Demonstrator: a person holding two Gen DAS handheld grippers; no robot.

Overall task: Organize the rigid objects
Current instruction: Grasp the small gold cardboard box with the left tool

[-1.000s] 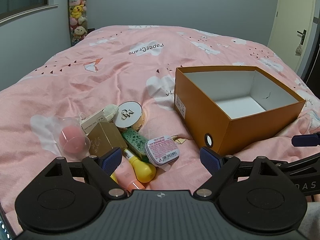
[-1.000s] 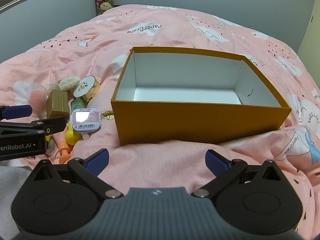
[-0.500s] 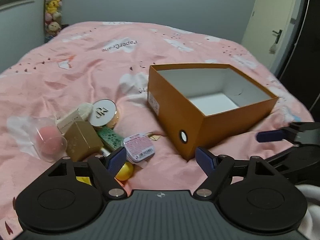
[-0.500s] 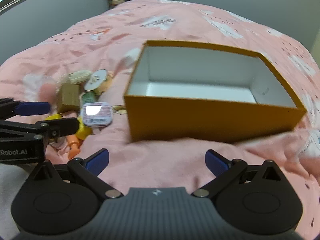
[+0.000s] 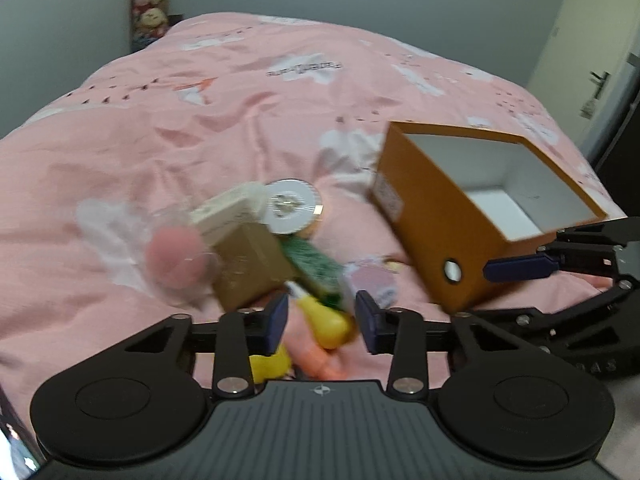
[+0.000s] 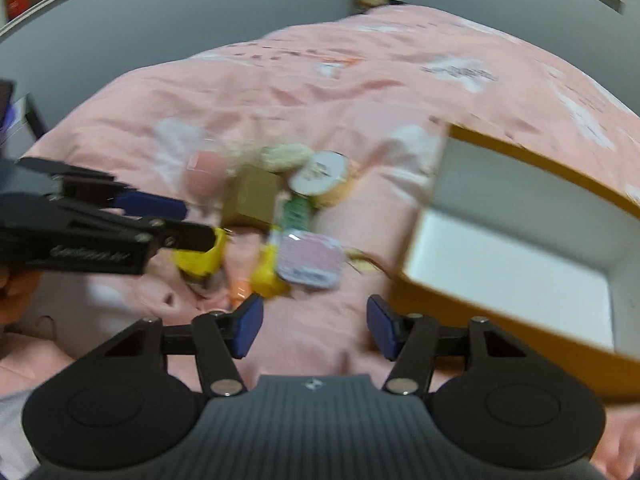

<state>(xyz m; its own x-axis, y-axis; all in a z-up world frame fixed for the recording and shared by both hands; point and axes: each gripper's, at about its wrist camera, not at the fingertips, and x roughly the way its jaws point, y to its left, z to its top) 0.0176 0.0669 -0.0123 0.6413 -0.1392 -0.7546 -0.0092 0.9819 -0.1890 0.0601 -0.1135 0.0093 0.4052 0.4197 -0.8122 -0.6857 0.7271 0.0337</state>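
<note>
A blurred pile lies on the pink bedcover (image 5: 200, 140): gold box (image 5: 248, 264), round white compact (image 5: 292, 206), green block (image 5: 316, 268), pink labelled tin (image 6: 310, 260), pink puff in a clear case (image 5: 176, 264) and a yellow-capped tube (image 5: 326, 320). My left gripper (image 5: 321, 322) hovers over the pile's near edge. Its jaws are closing, the tube shows between them, and no pad visibly presses on it. My right gripper (image 6: 315, 326) is also closing, over bare bedcover just in front of the tin. The open orange box (image 5: 424, 216) stands to the right, with nothing in it.
The right gripper's blue finger (image 5: 520, 268) reaches in beside the box's near corner. A shelf of plush toys (image 5: 150, 4) stands against the back wall, and a door (image 5: 600, 60) is at the far right. A hand (image 6: 16, 292) holds the left gripper.
Both views have swung left toward the pile, so the box now sits at the right. Both pairs of jaws have narrowed from wide open. The pictures are now motion-blurred.
</note>
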